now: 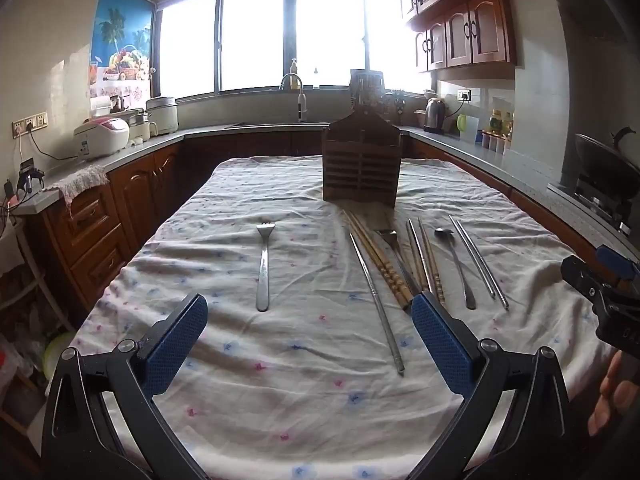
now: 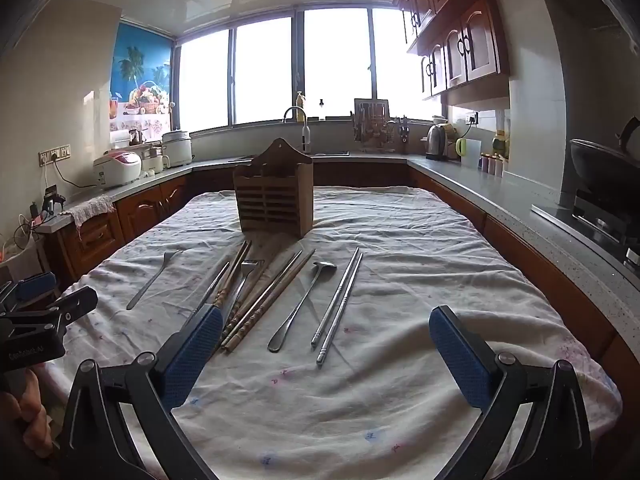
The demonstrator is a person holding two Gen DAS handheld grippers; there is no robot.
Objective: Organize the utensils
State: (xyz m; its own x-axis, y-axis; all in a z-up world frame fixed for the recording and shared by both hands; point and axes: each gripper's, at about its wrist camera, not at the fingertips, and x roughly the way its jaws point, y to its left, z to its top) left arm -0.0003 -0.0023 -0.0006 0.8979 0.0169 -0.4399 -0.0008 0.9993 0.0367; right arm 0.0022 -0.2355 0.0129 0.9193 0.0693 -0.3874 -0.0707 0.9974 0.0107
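A wooden slatted utensil holder (image 1: 361,164) (image 2: 274,204) stands upright at the far middle of the cloth-covered table (image 1: 280,380). In front of it lie a steel fork (image 1: 264,266) (image 2: 152,278) alone at the left, a single metal chopstick (image 1: 378,302), bamboo chopsticks (image 1: 380,260) (image 2: 264,304), a small spatula (image 1: 390,238) (image 2: 250,270), a spoon (image 1: 458,266) (image 2: 302,306) and a pair of metal chopsticks (image 1: 480,262) (image 2: 340,302). My left gripper (image 1: 310,344) is open and empty above the near cloth. My right gripper (image 2: 326,354) is open and empty, near the metal chopsticks' handles.
Kitchen counters (image 1: 120,156) (image 2: 520,196) wrap around the table, with rice cookers (image 1: 104,134) left, a sink tap (image 1: 298,92) at the back, a kettle (image 2: 436,142) and a wok on the stove (image 2: 604,172) right. The other gripper shows at each view's edge (image 1: 608,296) (image 2: 40,320).
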